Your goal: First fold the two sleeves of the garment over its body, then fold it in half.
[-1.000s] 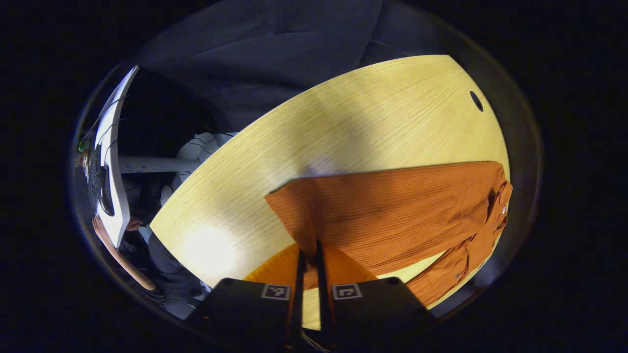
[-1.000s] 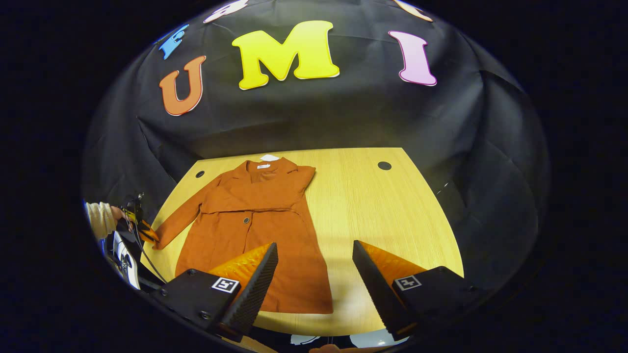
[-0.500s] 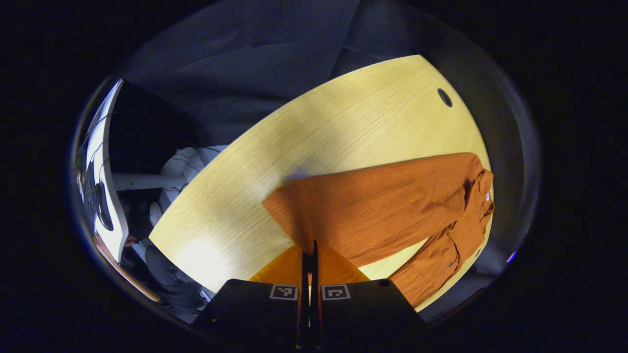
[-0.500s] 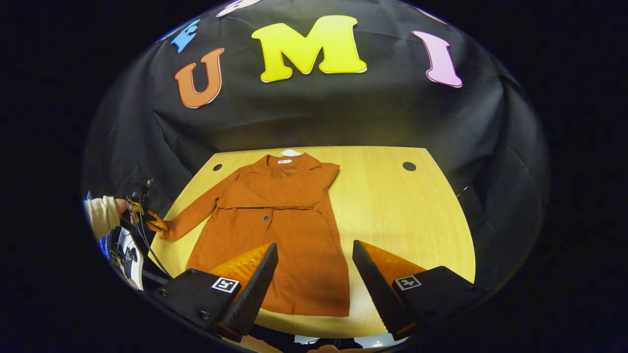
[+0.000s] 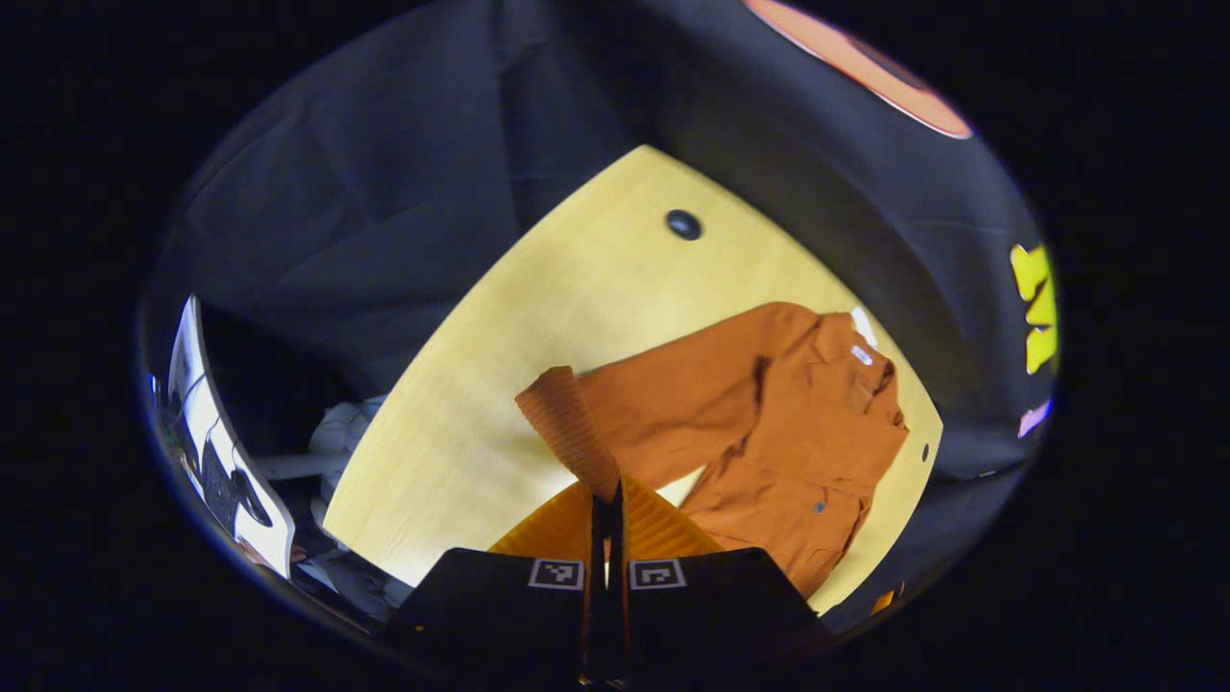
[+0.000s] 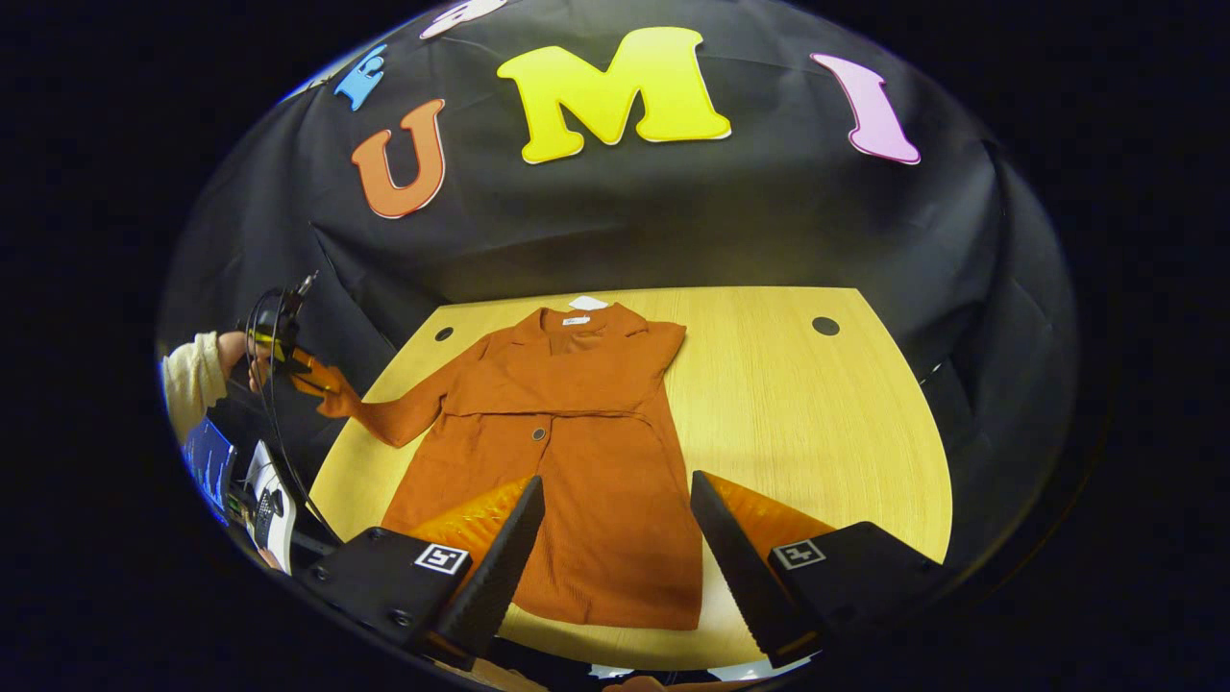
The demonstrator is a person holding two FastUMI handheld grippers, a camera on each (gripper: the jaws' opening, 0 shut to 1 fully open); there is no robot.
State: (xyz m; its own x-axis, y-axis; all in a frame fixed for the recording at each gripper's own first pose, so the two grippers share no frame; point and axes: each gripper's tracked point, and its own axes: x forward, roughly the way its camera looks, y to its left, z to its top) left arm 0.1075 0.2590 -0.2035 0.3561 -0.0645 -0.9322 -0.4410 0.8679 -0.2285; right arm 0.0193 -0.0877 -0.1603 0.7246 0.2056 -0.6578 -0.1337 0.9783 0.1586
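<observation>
While pinching sleeve [image 5: 567, 428], left tongs [image 5: 606, 500] aloft.

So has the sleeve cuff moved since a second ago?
Yes. In the right gripper view the sleeve cuff, pinched by the left hand-held gripper, has risen off the table edge and hangs above the front-left corner.

The left gripper [image 5: 606, 500], at the bottom centre of the left gripper view, has its two fingers pressed together. At the left edge of the right gripper view it appears raised, held by a hand [image 6: 233, 352] in a pale sleeve [image 6: 190, 381]. The right gripper [image 6: 615, 524], at the bottom of that view, has its fingers spread wide apart, holding nothing.
</observation>
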